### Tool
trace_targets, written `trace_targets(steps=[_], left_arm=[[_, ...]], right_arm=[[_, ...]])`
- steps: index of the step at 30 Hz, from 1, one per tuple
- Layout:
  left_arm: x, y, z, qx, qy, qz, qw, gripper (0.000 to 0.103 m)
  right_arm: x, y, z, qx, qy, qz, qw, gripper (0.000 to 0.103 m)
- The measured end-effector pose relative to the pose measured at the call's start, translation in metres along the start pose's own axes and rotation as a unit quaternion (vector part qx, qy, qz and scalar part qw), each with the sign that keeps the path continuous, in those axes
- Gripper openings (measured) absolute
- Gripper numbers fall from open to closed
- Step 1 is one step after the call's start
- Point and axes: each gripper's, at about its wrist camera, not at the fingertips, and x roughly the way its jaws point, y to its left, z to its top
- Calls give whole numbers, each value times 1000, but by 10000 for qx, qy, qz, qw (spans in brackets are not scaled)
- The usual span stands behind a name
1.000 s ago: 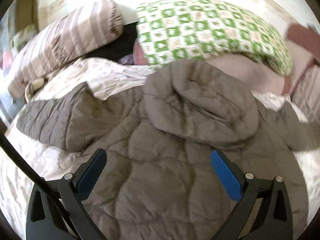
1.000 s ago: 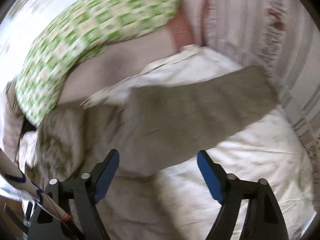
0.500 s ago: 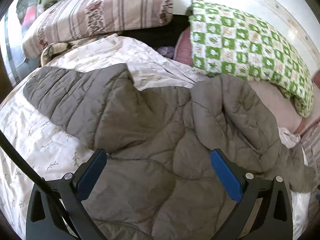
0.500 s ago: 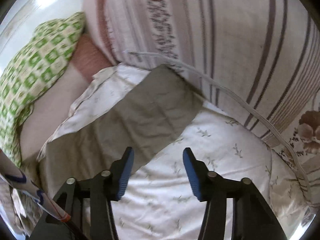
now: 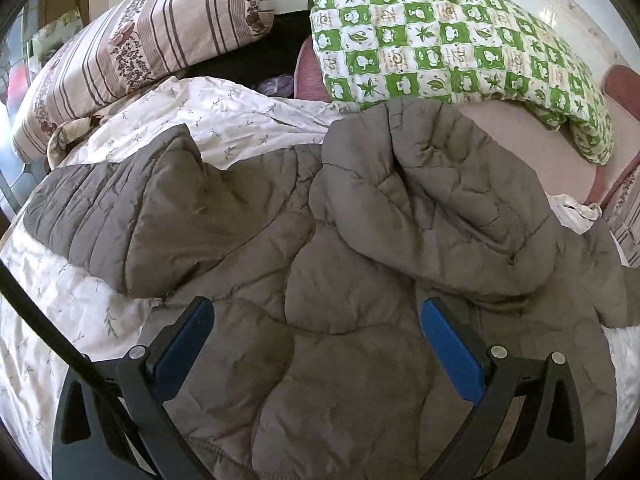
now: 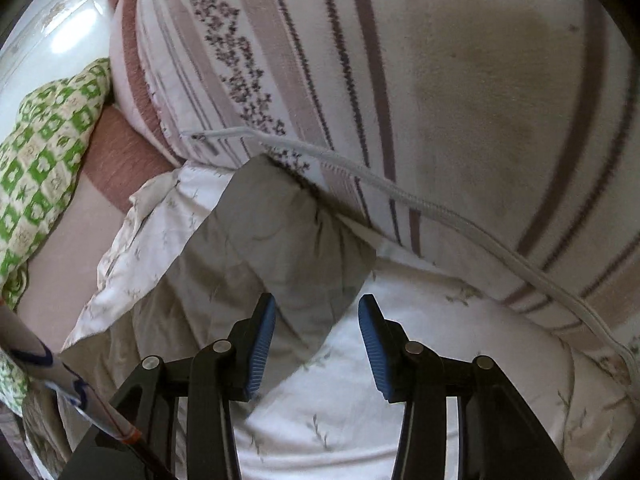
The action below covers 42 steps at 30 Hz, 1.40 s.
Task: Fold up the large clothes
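a: nothing folded: grey jacket (image 5: 320, 280) spread on bed sheet (image 5: 60, 312), sleeve (image 6: 288, 256) at 12 o'clock of right gripper (image 6: 318, 344).
b: right jaws half-parted, pinching nothing; left gripper (image 5: 316, 344) spread, empty.

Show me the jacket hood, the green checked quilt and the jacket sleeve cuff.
jacket hood (image 5: 436, 204), left wrist view, middle of hood.
green checked quilt (image 5: 440, 44), left wrist view, top face.
jacket sleeve cuff (image 6: 296, 232), right wrist view, cuff end.

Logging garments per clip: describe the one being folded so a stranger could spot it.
On the bed's white leaf-print sheet, below the green-and-white checked pillow, sprawls a grey-brown quilted hooded jacket. It is the only plain, puffy, stitched item among patterned bedding.
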Motion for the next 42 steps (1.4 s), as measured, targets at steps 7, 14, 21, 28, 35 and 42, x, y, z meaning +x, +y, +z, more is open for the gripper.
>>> trace_targets(steps=[7, 14, 21, 28, 35, 42], left_arm=[[10, -5, -4, 22, 142, 8, 9999, 103], [7, -14, -7, 174, 129, -28, 9998, 103], [20, -28, -19, 553, 643, -4, 9964, 103], [25, -33, -27, 771, 935, 130, 9925, 103], [-4, -17, -16, 450, 575, -54, 9973, 103], [-26, 11, 1, -31, 260, -187, 9995, 103]], right_arm=[[21, -7, 6, 53, 82, 3, 10000, 29], [-29, 5, 1, -269, -650, 76, 9975, 13], [-127, 57, -4, -642, -1240, 743, 9874, 11], [-236, 147, -42, -1382, -1551, 1791, 9617, 11], [-304, 241, -109, -2237, -1354, 2721, 9260, 11], [-307, 311, -190, -2852, -679, 3390, 8939, 6]])
